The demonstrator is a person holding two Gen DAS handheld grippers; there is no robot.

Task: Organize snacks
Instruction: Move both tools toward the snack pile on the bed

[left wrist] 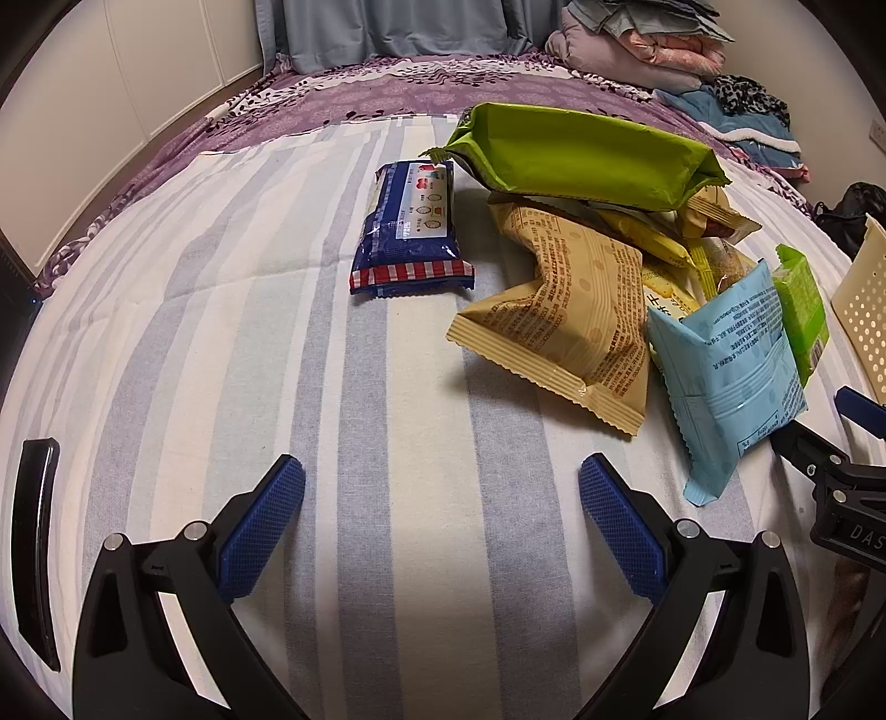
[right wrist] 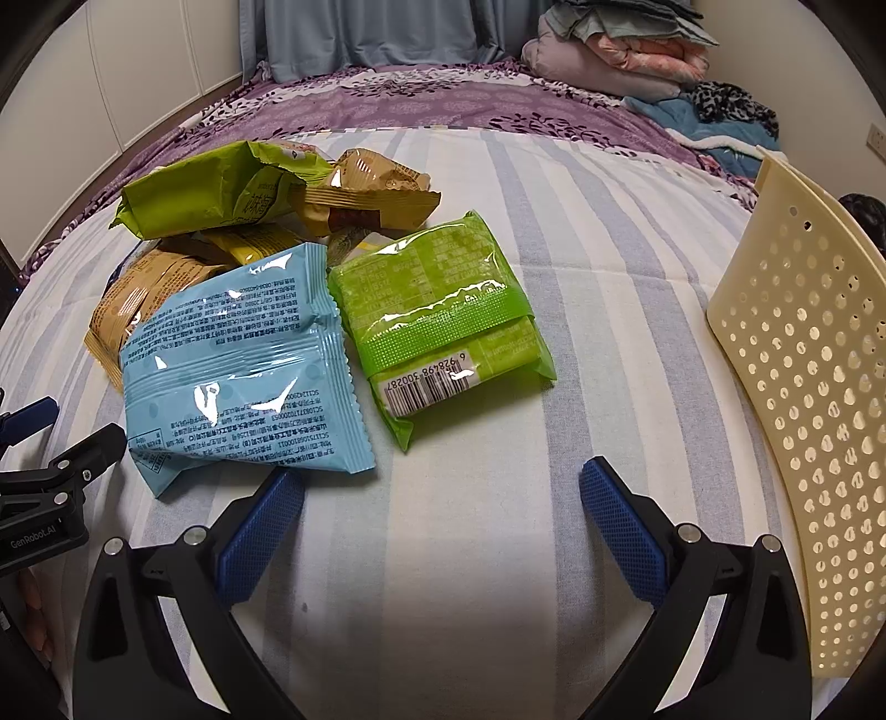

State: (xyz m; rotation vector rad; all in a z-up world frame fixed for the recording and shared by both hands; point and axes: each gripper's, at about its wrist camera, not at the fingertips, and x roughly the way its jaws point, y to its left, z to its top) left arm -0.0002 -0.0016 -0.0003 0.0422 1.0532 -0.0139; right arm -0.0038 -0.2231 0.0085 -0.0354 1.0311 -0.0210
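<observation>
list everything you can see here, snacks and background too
dark blue packet: 1, blue with a red-and-white striped end, alone on the striped sheet left of the pile
long green bag: 1, olive green, on top at the far side of the pile
tan bag: 1, tan with brown print, near left of the pile
light blue bag: 1, pale blue, front of the pile
bright green packet: 1, lime, barcode showing, right of the light blue bag
yellow and brown packets: several, partly buried, count unclear
basket: 1, cream, perforated, far right
striped sheet: 1, blue and white, under everything
purple bedspread: 1, floral, behind
folded bedding: a stack, far right corner
left gripper: open, empty
right gripper: open, empty
</observation>
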